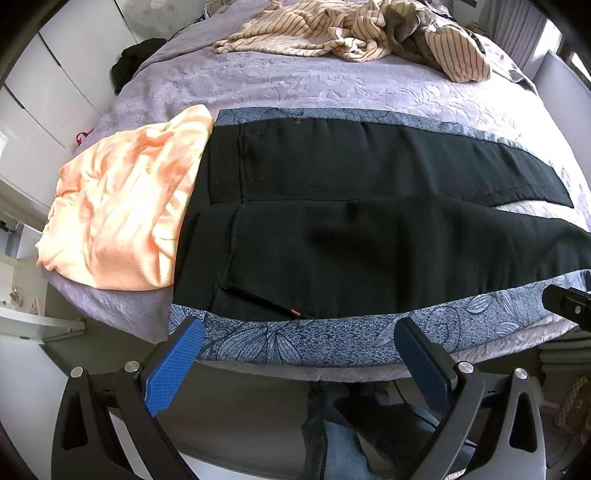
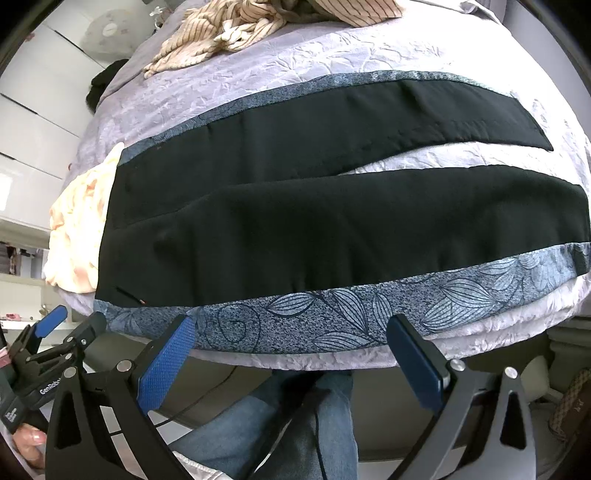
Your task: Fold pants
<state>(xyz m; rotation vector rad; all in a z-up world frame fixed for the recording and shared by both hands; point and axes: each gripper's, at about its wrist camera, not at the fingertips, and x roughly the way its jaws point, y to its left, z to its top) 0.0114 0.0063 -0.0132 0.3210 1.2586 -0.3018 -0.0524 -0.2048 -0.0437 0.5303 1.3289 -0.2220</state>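
Black pants with blue leaf-patterned side panels point(image 1: 351, 236) lie flat across the bed, waistband at the left, both legs spread apart to the right. They also show in the right wrist view point(image 2: 332, 229). My left gripper point(image 1: 299, 332) is open and empty, just short of the near patterned edge by the waist and pocket. My right gripper point(image 2: 291, 332) is open and empty, just short of the near patterned edge of the near leg. The left gripper also shows at the left of the right wrist view point(image 2: 55, 332).
A crumpled peach garment point(image 1: 125, 206) lies on the lilac bedspread point(image 1: 295, 85) touching the waistband. Striped beige clothes point(image 1: 351, 33) are piled at the far side. A dark item point(image 1: 129, 62) sits at the far left edge. White cabinets point(image 1: 44, 96) stand left. The person's jeans-clad legs point(image 2: 280, 424) are below the bed's near edge.
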